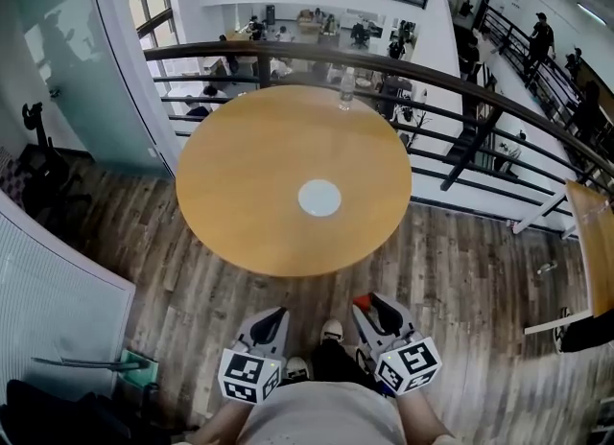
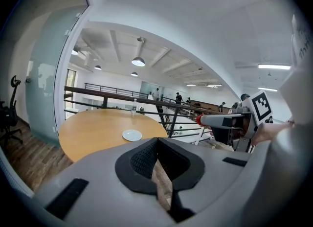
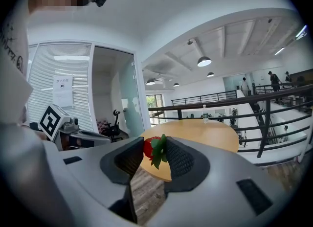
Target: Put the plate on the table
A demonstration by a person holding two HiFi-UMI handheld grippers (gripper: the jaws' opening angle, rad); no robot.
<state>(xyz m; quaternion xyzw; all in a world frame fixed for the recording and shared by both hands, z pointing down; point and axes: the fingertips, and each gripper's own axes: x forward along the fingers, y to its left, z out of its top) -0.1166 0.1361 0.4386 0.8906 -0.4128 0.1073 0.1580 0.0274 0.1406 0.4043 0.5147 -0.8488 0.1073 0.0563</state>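
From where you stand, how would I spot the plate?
Find the round wooden table by the dark railing. The plate lies flat on it, right of centre. It is small, white and round, unlike the clear bottle upright at the far edge.
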